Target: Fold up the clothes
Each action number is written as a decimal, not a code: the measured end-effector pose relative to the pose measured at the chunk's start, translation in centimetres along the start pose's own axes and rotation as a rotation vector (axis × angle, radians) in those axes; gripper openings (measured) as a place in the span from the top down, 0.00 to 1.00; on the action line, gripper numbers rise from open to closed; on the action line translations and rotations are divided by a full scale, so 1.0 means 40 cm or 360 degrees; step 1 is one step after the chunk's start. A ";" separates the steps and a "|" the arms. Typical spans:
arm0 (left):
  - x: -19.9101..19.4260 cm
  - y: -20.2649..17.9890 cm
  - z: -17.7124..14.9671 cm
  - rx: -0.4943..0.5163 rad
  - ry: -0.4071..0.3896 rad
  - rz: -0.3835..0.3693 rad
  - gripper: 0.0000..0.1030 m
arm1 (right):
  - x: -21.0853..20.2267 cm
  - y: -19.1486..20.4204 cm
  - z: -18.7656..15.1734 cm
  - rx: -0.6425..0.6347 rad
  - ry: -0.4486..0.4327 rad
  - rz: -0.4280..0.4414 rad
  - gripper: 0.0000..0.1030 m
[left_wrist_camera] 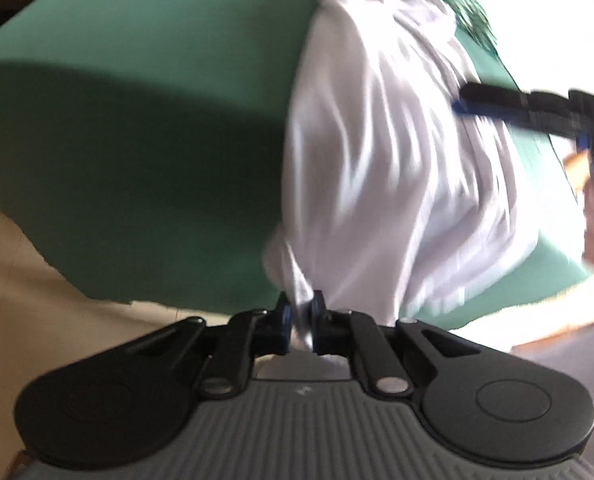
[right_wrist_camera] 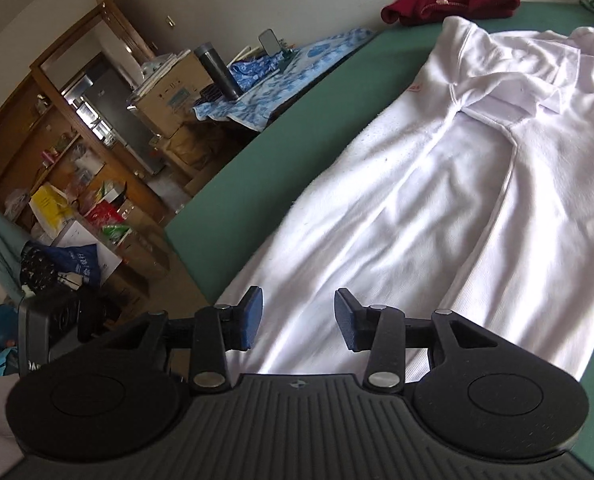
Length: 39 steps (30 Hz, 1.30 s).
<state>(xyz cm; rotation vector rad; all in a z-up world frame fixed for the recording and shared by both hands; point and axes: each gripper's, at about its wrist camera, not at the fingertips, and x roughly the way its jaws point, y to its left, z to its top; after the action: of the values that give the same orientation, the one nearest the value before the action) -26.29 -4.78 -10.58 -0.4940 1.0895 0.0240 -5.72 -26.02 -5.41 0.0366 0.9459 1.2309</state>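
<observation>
Lying flat: white shirt point(right_wrist_camera: 437, 200) on green table point(right_wrist_camera: 297, 120), right wrist view.
Long axis: hem at 6 o'clock, collar toward 1 o'clock.
Left gripper point(left_wrist_camera: 301, 312): pinched tight on a bunched shirt corner, angled steeply down.
Right gripper point(right_wrist_camera: 299, 316): jaws parted about halfway, nothing gripped, above the hem.
Beyond collar: red garment point(right_wrist_camera: 453, 0) at 12 o'clock.

Left hand-held gripper point(left_wrist_camera: 301, 316) pinches white shirt point(left_wrist_camera: 385, 160) on green table point(left_wrist_camera: 137, 140).
</observation>
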 end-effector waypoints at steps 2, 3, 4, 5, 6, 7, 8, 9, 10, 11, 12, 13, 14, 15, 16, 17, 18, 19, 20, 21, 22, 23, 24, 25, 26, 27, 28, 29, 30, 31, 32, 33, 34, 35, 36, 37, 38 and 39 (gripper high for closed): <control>0.022 -0.010 -0.051 0.0192 0.0175 0.0056 0.99 | 0.021 0.043 -0.016 -0.0036 0.0041 0.0023 0.57; 0.033 -0.010 -0.079 0.0284 0.0250 0.0099 0.99 | 0.037 0.064 -0.025 -0.0052 0.0075 0.0026 0.56; 0.044 -0.009 -0.107 0.0373 0.0322 0.0145 0.99 | 0.054 0.082 -0.036 -0.0064 0.0119 0.0010 0.56; 0.041 0.006 -0.123 0.0386 0.0348 0.0154 0.99 | 0.072 0.100 -0.048 -0.0075 0.0163 -0.0006 0.56; 0.025 0.023 -0.122 0.0379 0.0310 0.0165 0.99 | 0.088 0.114 -0.060 -0.0077 0.0206 -0.0025 0.56; 0.005 0.040 -0.118 0.0372 0.0259 0.0180 0.98 | 0.101 0.121 -0.075 -0.0060 0.0247 -0.0052 0.55; -0.014 0.049 -0.102 0.0374 0.0177 0.0206 0.96 | 0.114 0.124 -0.088 -0.0029 0.0277 -0.0080 0.52; -0.034 0.055 -0.082 0.0377 0.0087 0.0235 0.91 | 0.126 0.123 -0.101 0.0011 0.0291 -0.0108 0.50; -0.045 0.059 -0.053 0.0378 0.0021 0.0210 0.85 | 0.138 0.120 -0.114 0.0063 0.0286 -0.0136 0.47; -0.054 0.061 -0.021 0.0378 -0.0038 0.0171 0.72 | 0.152 0.111 -0.128 0.0132 0.0254 -0.0167 0.45; -0.062 0.063 0.011 0.0378 -0.0097 0.0132 0.64 | 0.166 0.102 -0.141 0.0202 0.0221 -0.0197 0.45; -0.063 0.064 0.039 0.0394 -0.0135 0.0093 0.61 | 0.179 0.094 -0.155 0.0271 0.0189 -0.0227 0.44; -0.048 0.058 0.067 0.0404 -0.0130 0.0073 0.59 | 0.195 0.083 -0.168 0.0354 0.0168 -0.0255 0.47; -0.029 0.050 0.094 0.0411 -0.0115 0.0059 0.62 | 0.213 0.072 -0.182 0.0441 0.0178 -0.0274 0.52; -0.004 0.040 0.115 0.0421 -0.0076 0.0039 0.66 | 0.228 0.066 -0.194 0.0506 0.0208 -0.0287 0.75; 0.020 0.031 0.130 0.0435 -0.0037 0.0022 0.73 | 0.233 0.066 -0.204 0.0538 0.0220 -0.0306 0.94; 0.045 0.023 0.138 0.0450 -0.0003 0.0017 0.82 | 0.224 0.076 -0.211 0.0521 0.0203 -0.0333 0.94; 0.070 0.016 0.140 0.0456 0.0038 0.0012 0.91 | 0.215 0.085 -0.218 0.0504 0.0187 -0.0360 0.94; 0.093 0.011 0.139 0.0449 0.0085 -0.0006 1.00 | 0.203 0.095 -0.223 0.0486 0.0165 -0.0384 0.95; 0.113 0.008 0.133 0.0438 0.0134 -0.0036 1.00 | 0.188 0.107 -0.225 0.0464 0.0135 -0.0402 0.95; 0.119 0.001 0.123 0.0447 0.0159 -0.0063 1.00 | 0.174 0.117 -0.227 0.0447 0.0111 -0.0418 0.95; 0.122 -0.007 0.112 0.0462 0.0177 -0.0089 1.00 | 0.165 0.125 -0.230 0.0435 0.0095 -0.0439 0.95; 0.114 -0.016 0.099 0.0494 0.0172 -0.0113 1.00 | 0.160 0.129 -0.230 0.0420 0.0082 -0.0467 0.95; 0.099 -0.023 0.086 0.0529 0.0154 -0.0128 1.00 | 0.156 0.131 -0.227 0.0404 0.0071 -0.0487 0.95; 0.080 -0.029 0.076 0.0559 0.0126 -0.0126 0.96 | 0.153 0.133 -0.224 0.0388 0.0059 -0.0506 0.95; 0.058 -0.034 0.070 0.0587 0.0082 -0.0111 0.94 | 0.154 0.135 -0.221 0.0373 0.0054 -0.0523 0.95; 0.036 -0.040 0.066 0.0625 0.0022 -0.0085 0.93 | 0.162 0.139 -0.218 0.0358 0.0057 -0.0534 0.95; 0.015 -0.050 0.064 0.0687 -0.0053 -0.0035 0.89 | 0.169 0.142 -0.215 0.0343 0.0060 -0.0546 0.95; -0.002 -0.067 0.062 0.0783 -0.0141 0.0035 0.88 | 0.177 0.145 -0.213 0.0332 0.0065 -0.0555 0.95; -0.013 -0.089 0.059 0.0920 -0.0224 0.0097 0.88 | 0.184 0.145 -0.211 0.0326 0.0072 -0.0558 0.95; -0.021 -0.112 0.056 0.1066 -0.0304 0.0157 0.88 | 0.191 0.146 -0.210 0.0321 0.0080 -0.0562 0.95; -0.022 -0.135 0.051 0.1212 -0.0355 0.0194 0.88 | 0.195 0.146 -0.209 0.0316 0.0088 -0.0563 0.95; -0.017 -0.157 0.043 0.1357 -0.0383 0.0214 0.88 | 0.194 0.146 -0.210 0.0310 0.0097 -0.0564 0.95; -0.008 -0.177 0.031 0.1503 -0.0393 0.0238 0.87 | 0.193 0.148 -0.208 0.0301 0.0107 -0.0568 0.95; 0.003 -0.198 0.018 0.1650 -0.0398 0.0263 0.87 | 0.191 0.150 -0.205 0.0289 0.0114 -0.0570 0.95; 0.012 -0.194 0.000 0.1783 -0.0394 0.0277 0.87 | 0.190 0.154 -0.202 0.0273 0.0117 -0.0571 0.95; 0.020 -0.184 -0.019 0.1912 -0.0388 0.0287 0.85 | 0.188 0.156 -0.199 0.0260 0.0117 -0.0575 0.95; 0.019 -0.167 -0.020 0.2006 -0.0384 0.0276 0.76 | 0.184 0.155 -0.199 0.0251 0.0113 -0.0586 0.95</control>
<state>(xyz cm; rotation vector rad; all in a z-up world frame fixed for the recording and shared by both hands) -24.91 -11.22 -9.02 0.7205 0.7188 -0.4193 -15.41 -21.29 -11.72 -0.0554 1.0566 0.8215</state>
